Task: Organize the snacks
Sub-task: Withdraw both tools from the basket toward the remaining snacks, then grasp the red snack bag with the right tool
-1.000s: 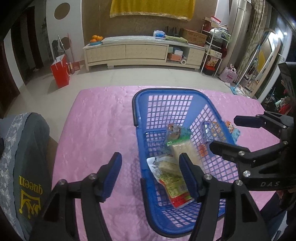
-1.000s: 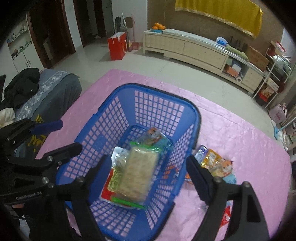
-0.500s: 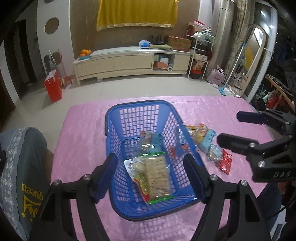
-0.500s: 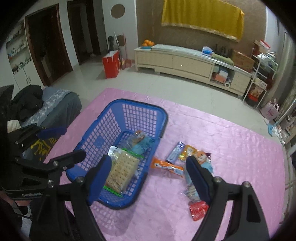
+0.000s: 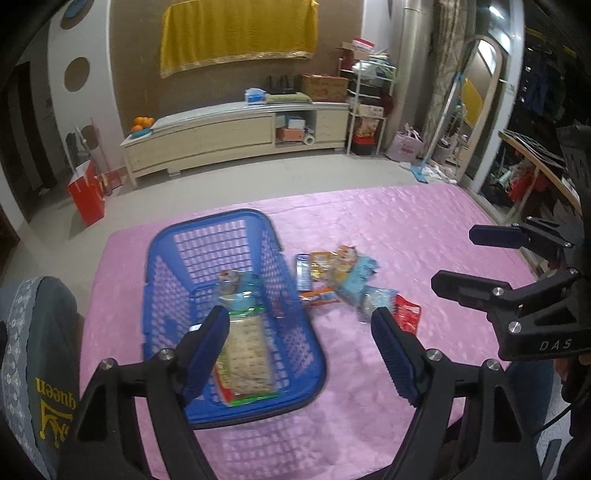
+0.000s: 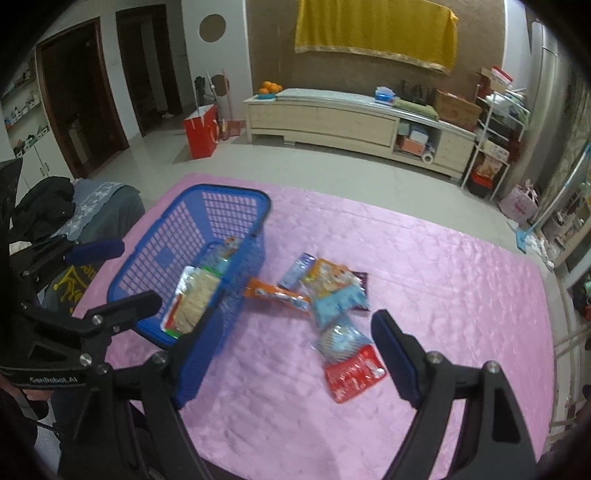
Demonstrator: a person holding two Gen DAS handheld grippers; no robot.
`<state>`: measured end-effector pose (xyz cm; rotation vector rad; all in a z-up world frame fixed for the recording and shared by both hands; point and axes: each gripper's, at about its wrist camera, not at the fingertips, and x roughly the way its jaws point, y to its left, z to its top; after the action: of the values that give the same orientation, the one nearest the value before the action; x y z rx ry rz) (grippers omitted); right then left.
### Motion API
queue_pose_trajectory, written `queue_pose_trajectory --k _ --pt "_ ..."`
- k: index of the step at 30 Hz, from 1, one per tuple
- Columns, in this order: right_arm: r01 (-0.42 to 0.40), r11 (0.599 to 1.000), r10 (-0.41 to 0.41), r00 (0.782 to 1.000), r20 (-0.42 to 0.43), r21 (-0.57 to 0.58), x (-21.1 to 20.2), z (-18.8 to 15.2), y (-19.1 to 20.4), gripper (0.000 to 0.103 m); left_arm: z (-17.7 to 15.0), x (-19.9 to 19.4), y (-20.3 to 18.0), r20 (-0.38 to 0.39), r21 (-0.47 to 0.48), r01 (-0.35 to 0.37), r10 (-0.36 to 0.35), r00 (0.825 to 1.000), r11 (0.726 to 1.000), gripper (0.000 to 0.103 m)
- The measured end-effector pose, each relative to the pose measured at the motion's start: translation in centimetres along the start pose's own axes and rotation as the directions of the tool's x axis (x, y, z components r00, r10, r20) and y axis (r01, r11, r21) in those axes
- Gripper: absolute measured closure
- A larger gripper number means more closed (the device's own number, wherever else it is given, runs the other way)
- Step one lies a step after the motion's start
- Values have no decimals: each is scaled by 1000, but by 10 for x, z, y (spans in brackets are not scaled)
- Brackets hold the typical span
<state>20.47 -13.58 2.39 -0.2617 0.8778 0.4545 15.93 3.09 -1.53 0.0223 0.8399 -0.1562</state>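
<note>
Both grippers, left [image 5: 299, 354] and right [image 6: 288, 354], are hovering jaws apart, empty; overlapping loose foil snack packets [image 6: 332, 295] beside the blue plastic basket [image 6: 199, 221] are risking a double grab.

A long cream sideboard [image 6: 354, 120] is standing against the brown back wall [image 6: 273, 48], and a yellow cloth [image 6: 373, 29] is hanging above it. A bowl of oranges [image 6: 269, 89] is sitting on the sideboard's left end. A red paper bag [image 6: 201, 131] is resting on the pale tiled floor [image 6: 332, 166] left of the sideboard; a white wire rack [image 6: 498, 122] is standing at its right. Dark doorways [image 6: 85, 92] are opening farther left.
</note>
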Motion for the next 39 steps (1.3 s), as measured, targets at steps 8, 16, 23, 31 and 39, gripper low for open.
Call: queue_pose_trajectory --k 8,16,23,31,39 --pt "26 1000 -26 999 -18 16 -1 -24 -34 17 0 24 -41 -35 31 29 -28 999 999 26" --pt "18 998 -12 995 -96 63 27 -58 -78 17 -9 67 -80 -107 56 69 -62 992 996 26" --pt "-35 998 42 985 -165 46 64 -85 -101 17 -26 108 -107 -181 89 71 -54 982 993 26" --pt "-147 987 129 962 -240 -58 113 -110 -107 17 -54 147 -114 -276 92 48 -21 961 995 26" --pt "-232 967 190 932 -307 -108 155 -113 -98 17 -77 176 -108 -342 105 0 36 939 995 26"
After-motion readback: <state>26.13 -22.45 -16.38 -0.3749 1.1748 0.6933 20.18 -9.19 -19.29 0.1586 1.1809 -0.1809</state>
